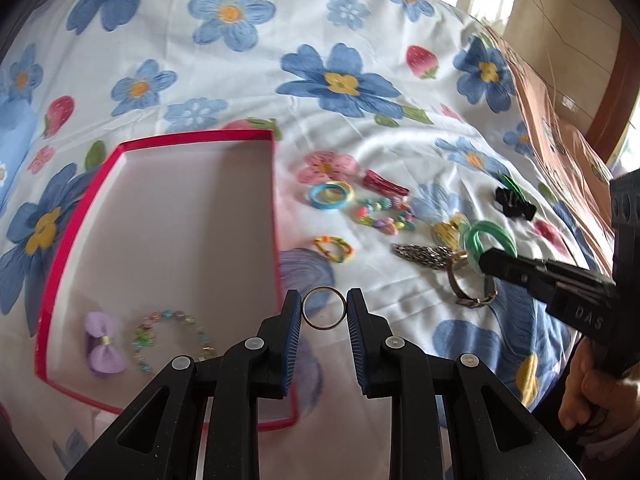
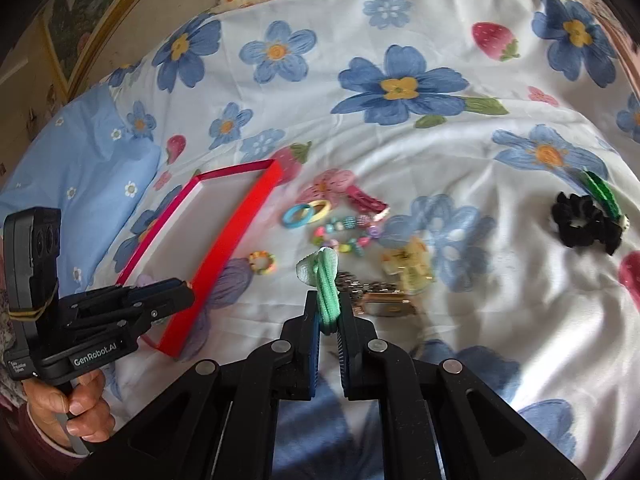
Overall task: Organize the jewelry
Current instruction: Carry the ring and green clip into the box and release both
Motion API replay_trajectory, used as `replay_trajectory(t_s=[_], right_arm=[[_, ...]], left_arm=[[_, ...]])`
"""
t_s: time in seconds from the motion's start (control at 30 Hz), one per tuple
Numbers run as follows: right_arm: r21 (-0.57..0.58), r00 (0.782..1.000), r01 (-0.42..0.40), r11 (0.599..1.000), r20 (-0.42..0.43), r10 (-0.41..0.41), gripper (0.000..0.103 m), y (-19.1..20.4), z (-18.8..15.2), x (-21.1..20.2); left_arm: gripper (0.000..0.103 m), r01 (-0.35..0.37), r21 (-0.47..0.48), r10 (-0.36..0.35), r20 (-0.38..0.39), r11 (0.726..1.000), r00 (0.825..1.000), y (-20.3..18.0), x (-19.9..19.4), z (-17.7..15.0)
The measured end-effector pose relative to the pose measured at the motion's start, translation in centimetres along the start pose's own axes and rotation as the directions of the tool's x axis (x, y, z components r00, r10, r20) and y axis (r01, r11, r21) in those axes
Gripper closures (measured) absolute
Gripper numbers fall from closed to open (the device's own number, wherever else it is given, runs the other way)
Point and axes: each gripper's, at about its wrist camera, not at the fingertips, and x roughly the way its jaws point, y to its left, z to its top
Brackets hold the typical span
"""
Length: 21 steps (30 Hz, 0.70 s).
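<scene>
Left wrist view: left gripper point(image 1: 324, 308) pinches a thin gold metal ring point(image 1: 324, 307) edgewise; it could slip. Right gripper point(image 2: 329, 316) clamps a green elastic hair tie point(image 2: 326, 280).

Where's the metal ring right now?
In the left wrist view, the metal ring is pinched upright in the left hand-held gripper, just right of the red box.

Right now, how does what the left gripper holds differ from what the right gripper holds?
The left gripper holds a thin metal ring; the right gripper holds a thick green hair tie, soft and looped. The ring sits face-on across a wider jaw gap, while the hair tie is squeezed between nearly closed fingers and sticks out past them. Both are lifted above the bedspread, outside the red box.
</scene>
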Motion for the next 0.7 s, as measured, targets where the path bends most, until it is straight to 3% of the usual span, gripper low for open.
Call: replay_trajectory(t_s=[0.7], right_arm=[[-0.094,0.991,-0.124,0.988,-0.058,0.119,0.096,7.7,0.6,3.3]], left_arm=[[0.081,-0.089,-0.109,0.093,0.029,0.99,0.995,6.3,-2.4,-0.5]])
